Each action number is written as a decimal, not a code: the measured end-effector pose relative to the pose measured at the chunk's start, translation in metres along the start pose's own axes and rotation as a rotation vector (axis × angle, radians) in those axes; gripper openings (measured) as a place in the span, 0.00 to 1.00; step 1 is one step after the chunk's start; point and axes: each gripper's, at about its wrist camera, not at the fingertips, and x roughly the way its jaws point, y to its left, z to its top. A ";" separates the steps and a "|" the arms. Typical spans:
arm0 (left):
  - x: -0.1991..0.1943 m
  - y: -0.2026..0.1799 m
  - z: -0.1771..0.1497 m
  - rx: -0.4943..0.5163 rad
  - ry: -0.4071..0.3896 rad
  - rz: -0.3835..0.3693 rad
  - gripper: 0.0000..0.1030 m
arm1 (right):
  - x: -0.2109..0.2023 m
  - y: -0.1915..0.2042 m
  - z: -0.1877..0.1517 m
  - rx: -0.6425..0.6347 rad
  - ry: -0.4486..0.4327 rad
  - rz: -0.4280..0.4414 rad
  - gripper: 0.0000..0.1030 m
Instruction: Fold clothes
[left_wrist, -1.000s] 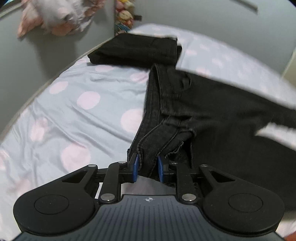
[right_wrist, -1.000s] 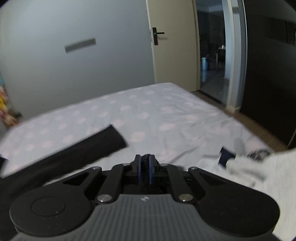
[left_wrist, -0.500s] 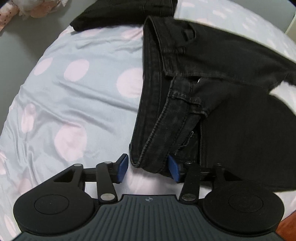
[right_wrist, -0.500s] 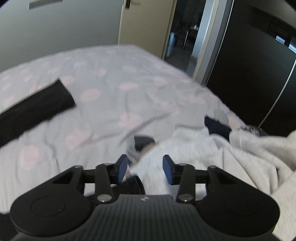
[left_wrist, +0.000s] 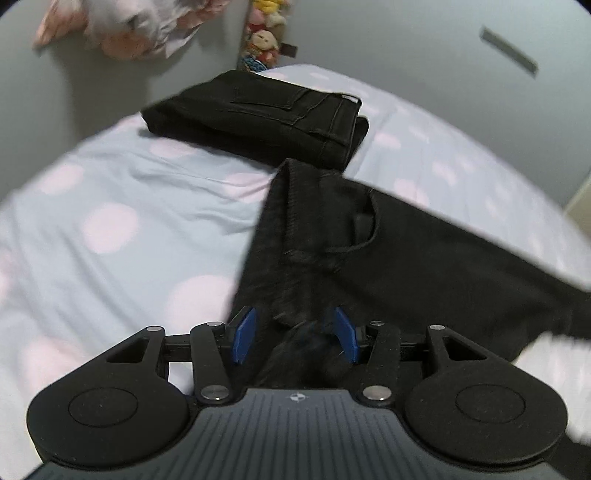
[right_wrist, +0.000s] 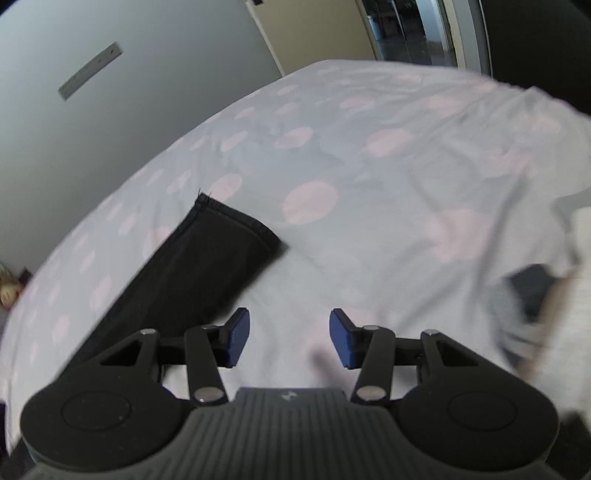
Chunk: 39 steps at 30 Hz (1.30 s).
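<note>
Black jeans (left_wrist: 406, 251) lie spread on the dotted bed sheet (left_wrist: 110, 221), waistband toward my left gripper (left_wrist: 295, 338). That gripper is open, and the waistband edge lies loose between its blue pads. A folded pair of black jeans (left_wrist: 266, 114) lies further back near the wall. In the right wrist view one black trouser leg end (right_wrist: 207, 258) lies on the sheet. My right gripper (right_wrist: 290, 338) is open and empty over bare sheet, right of that leg.
A white and dark pile of clothes (right_wrist: 546, 295) lies at the right edge of the bed. Stuffed toys (left_wrist: 258, 40) sit at the wall corner behind the folded jeans. An open doorway (right_wrist: 413, 33) is beyond the bed.
My left gripper opened and let go of the jeans waistband, then its view tilted up toward the wall. My right gripper opened from shut and swung back left toward the trouser leg.
</note>
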 end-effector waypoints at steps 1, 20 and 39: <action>0.008 -0.006 0.001 -0.006 -0.008 -0.001 0.51 | 0.012 0.003 0.003 0.017 -0.003 0.009 0.50; 0.074 -0.020 -0.007 0.163 0.045 0.117 0.24 | 0.099 0.063 0.039 -0.263 -0.078 -0.169 0.09; 0.017 0.022 -0.001 0.126 -0.123 0.191 0.56 | -0.014 0.166 -0.103 -0.532 -0.018 0.220 0.30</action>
